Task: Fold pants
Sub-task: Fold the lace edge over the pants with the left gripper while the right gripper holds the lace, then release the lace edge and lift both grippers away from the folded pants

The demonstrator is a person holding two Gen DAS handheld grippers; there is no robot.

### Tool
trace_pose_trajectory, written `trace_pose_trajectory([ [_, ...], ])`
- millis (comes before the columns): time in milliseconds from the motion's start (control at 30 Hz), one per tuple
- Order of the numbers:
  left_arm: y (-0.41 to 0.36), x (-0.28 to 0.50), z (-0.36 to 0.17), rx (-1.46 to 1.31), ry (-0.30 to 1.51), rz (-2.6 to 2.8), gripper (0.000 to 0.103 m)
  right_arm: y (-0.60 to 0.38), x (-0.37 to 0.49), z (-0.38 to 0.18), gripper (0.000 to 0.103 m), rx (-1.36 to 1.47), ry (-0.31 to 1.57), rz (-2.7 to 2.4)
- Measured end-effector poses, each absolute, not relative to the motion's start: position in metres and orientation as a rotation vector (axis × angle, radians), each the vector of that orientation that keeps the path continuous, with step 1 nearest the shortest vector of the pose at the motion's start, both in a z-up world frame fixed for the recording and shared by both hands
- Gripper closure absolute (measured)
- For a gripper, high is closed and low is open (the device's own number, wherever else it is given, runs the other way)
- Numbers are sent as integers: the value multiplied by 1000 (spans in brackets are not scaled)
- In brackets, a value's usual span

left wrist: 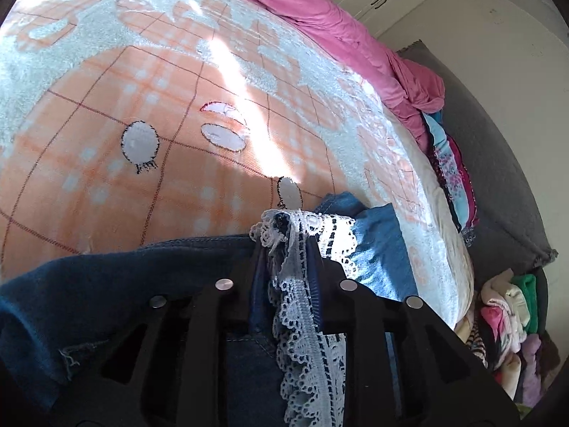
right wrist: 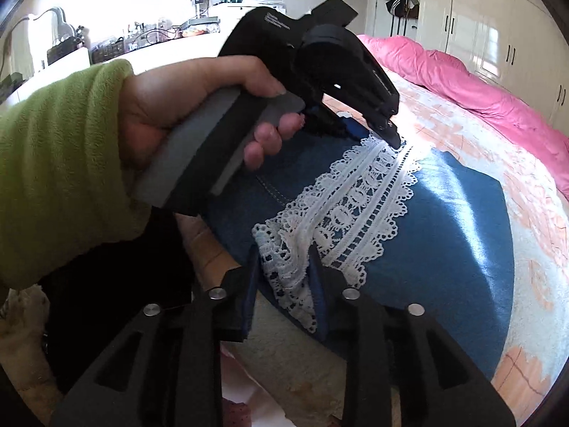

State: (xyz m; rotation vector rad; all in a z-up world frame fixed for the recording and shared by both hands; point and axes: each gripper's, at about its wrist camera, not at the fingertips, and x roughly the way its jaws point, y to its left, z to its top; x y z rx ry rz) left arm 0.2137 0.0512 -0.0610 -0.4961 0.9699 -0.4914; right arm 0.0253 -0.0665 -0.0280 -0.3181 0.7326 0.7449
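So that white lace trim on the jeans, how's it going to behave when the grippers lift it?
The lace trim will probably be floppy: it already bunches and crumples between the right gripper's fingers. Its open holes look snag-prone. Being attached to the jeans, it will likely drag the heavier denim along as the left gripper lifts too.

Black handheld tools, green-sleeved arm

The left tool (right wrist: 393, 134) is seen matte black with a grey grip and small white lettering; bare skin and a lime fleece sleeve (right wrist: 64, 163) are shown; silver rivets stud the right tool (right wrist: 284, 267).

Sunlit bed (left wrist: 149, 71) – pink duvet (right wrist: 462, 74); white wardrobes (right wrist: 498, 17) behind.
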Motion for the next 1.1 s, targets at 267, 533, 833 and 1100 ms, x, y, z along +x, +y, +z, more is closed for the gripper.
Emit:
trace_pose_trajectory([
  [267, 64, 168, -31, -449, 851, -462, 59, -128, 30, 8, 61, -158, 730, 691],
  [533, 77, 97, -36, -434, 877, -391, 54, -176, 49, 0, 58, -180, 777, 488],
  [833, 31, 66, -49, -336, 980, -432, 53, -185, 44, -15, 55, -138, 793, 485],
  [1100, 22, 61, -59, -325, 1001, -385, 85, -188, 43, -26, 53, -145, 829, 495],
])
